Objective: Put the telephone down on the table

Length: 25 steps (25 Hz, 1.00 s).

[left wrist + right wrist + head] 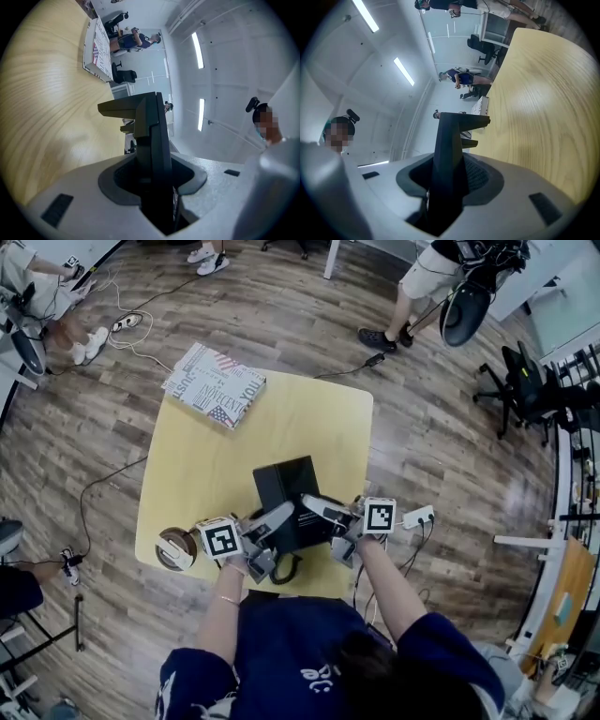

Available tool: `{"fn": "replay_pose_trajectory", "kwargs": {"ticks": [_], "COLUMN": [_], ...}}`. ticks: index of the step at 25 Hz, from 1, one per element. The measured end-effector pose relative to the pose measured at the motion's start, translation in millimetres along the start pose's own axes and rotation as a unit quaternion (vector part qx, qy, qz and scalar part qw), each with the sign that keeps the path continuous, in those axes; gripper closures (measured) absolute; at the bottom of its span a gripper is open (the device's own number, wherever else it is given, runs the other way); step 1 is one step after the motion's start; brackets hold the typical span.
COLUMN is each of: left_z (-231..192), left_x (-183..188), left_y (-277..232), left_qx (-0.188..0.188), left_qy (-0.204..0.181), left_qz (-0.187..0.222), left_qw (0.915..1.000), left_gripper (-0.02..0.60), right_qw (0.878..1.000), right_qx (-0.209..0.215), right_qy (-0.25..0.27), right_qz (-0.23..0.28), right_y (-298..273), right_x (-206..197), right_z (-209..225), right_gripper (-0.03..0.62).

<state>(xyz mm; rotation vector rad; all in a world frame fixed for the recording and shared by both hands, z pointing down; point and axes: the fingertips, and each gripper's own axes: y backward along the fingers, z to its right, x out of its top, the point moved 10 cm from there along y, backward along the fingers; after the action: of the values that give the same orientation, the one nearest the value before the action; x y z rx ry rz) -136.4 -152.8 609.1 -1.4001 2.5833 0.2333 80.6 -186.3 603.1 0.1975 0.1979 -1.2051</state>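
The black telephone [286, 491] is over the front half of the yellow table [244, 446], held from both sides. My left gripper [265, 529] is shut on its left edge and my right gripper [323, 512] on its right edge. The phone's curly cord [286, 568] hangs at the table's front edge. In the left gripper view the telephone's thin black edge [153, 140] stands in the left gripper [154, 187], between the jaws. The right gripper view shows the telephone [450, 145] the same way in the right gripper [440, 187]. I cannot tell whether the phone touches the table.
A flat box [214, 383] printed with words lies at the table's far left corner, also seen as the box [96, 51] in the left gripper view. A tape roll [174, 547] sits at the front left corner. Cables, office chairs and people stand around on the wooden floor.
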Motion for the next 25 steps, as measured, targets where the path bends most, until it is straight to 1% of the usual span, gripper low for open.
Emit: {"fn": "replay_pose_trajectory", "kwargs": {"ticks": [3,9,11,14,17,20,23,24,25], "left_z": [-6,-25,-31,-39,-46,-52,-61,-62,-63], "left_x": [8,24,33,51,58,60,62,62,64], "left_y": [-4,-17,-21,-32,-40,-45,-46,-46,-47], "left_qx": [0.005,0.009,0.013,0.006,0.021,0.016,0.028,0.033,0.036], "left_qy": [0.009,0.015,0.016,0.010,0.021,0.023,0.048,0.049,0.039], "left_qz": [-0.003,-0.008,-0.011,-0.014,-0.011,-0.004,0.003,0.002,-0.001], "left_qw": [0.9999,0.9998,0.9997,0.9998,0.9995,0.9996,0.9984,0.9982,0.9986], "left_gripper": [0.411,0.411,0.411,0.410,0.410,0.411,0.411,0.411,0.411], "right_qw": [1.000,1.000,1.000,1.000,1.000,1.000,0.999,0.999,0.999], "right_qx": [-0.003,-0.008,-0.010,-0.012,-0.016,-0.018,-0.035,-0.046,-0.052], "right_qy": [-0.009,-0.014,-0.014,-0.012,-0.008,-0.006,-0.005,-0.002,0.002], "right_qz": [0.006,0.011,0.013,0.017,0.012,0.001,0.000,-0.001,-0.002], "right_y": [-4,-11,-16,-24,-29,-32,-39,-39,-38], "right_x": [5,21,29,45,58,64,68,69,70], "right_z": [7,26,33,42,51,56,60,62,63], "right_gripper": [0.424,0.424,0.424,0.424,0.423,0.424,0.418,0.405,0.402]}}
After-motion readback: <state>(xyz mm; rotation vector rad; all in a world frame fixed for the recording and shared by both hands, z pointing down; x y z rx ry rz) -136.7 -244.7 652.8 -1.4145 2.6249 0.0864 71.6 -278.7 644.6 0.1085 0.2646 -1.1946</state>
